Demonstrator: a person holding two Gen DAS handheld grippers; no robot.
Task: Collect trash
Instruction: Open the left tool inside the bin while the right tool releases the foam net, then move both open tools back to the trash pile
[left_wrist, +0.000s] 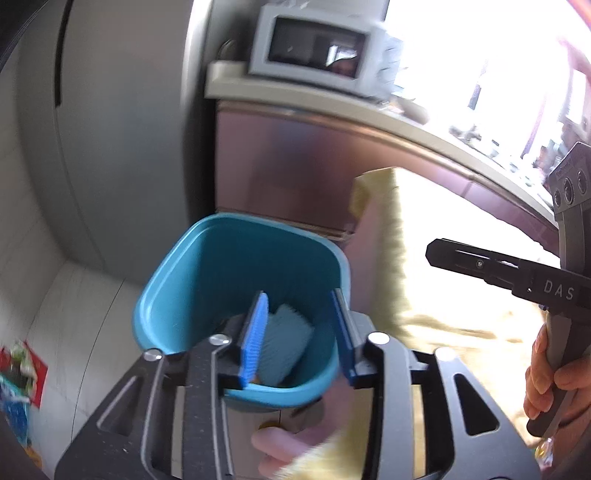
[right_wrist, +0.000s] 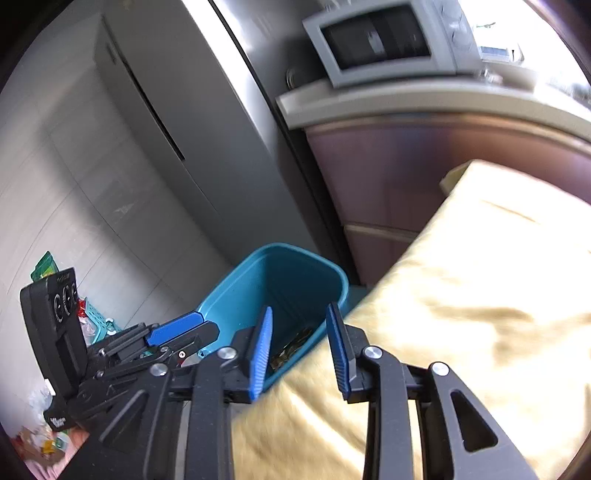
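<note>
Left wrist view: I see the left tongs (left_wrist: 299, 332) partly open, nothing clamped between the blue pads, poised over the teal bin (left_wrist: 177, 295). A pale ribbed piece of trash (left_wrist: 284, 343) lies inside it. The right tongs (left_wrist: 443, 254) reach in from the right, beside the bin.

Right wrist view: the right tongs (right_wrist: 299, 350) are partly open and hold nothing, above the bin (right_wrist: 229, 302), which stands against the yellow-clothed desk (right_wrist: 461, 295). A dark wrapper (right_wrist: 291, 350) lies in the bin.
</note>
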